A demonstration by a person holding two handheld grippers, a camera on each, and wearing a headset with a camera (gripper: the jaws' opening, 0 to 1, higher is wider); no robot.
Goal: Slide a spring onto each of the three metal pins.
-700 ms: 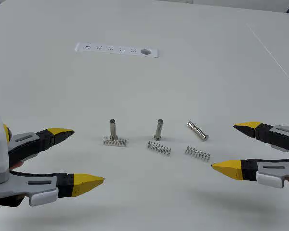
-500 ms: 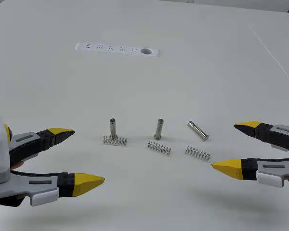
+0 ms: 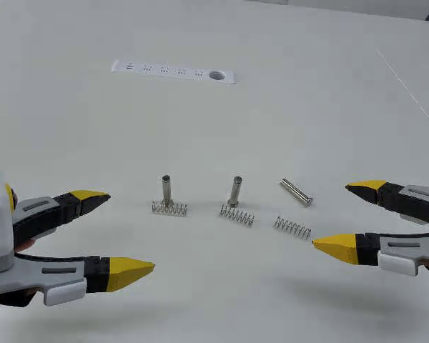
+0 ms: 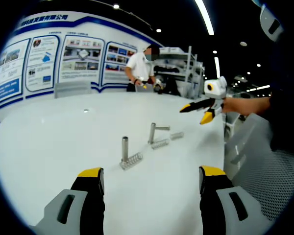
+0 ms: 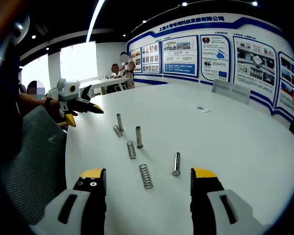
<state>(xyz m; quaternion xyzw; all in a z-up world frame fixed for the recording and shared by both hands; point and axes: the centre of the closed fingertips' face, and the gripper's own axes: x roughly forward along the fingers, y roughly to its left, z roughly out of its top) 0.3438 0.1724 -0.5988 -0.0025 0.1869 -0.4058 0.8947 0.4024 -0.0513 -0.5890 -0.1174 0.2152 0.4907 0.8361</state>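
Three metal pins sit mid-table. The left pin [image 3: 166, 190] and middle pin [image 3: 234, 191] stand upright; the right pin [image 3: 295, 192] lies on its side. A loose spring lies in front of each: left spring [image 3: 169, 209], middle spring [image 3: 237, 215], right spring [image 3: 292, 227]. My left gripper [image 3: 125, 230] hovers open at the lower left, empty, a little short of the left pin [image 4: 125, 149]. At the right edge my right gripper [image 3: 332, 214] is open and empty, close to the right spring [image 5: 146, 176] and lying pin [image 5: 177, 164].
A white power strip [image 3: 174, 72] lies flat farther back on the white table [image 3: 286, 107]. A person in a white shirt [image 4: 139, 67] stands beyond the table, with display boards behind.
None of the pins or springs has moved; the picture has shifted slightly with the head. Both grippers hold the same open pose.
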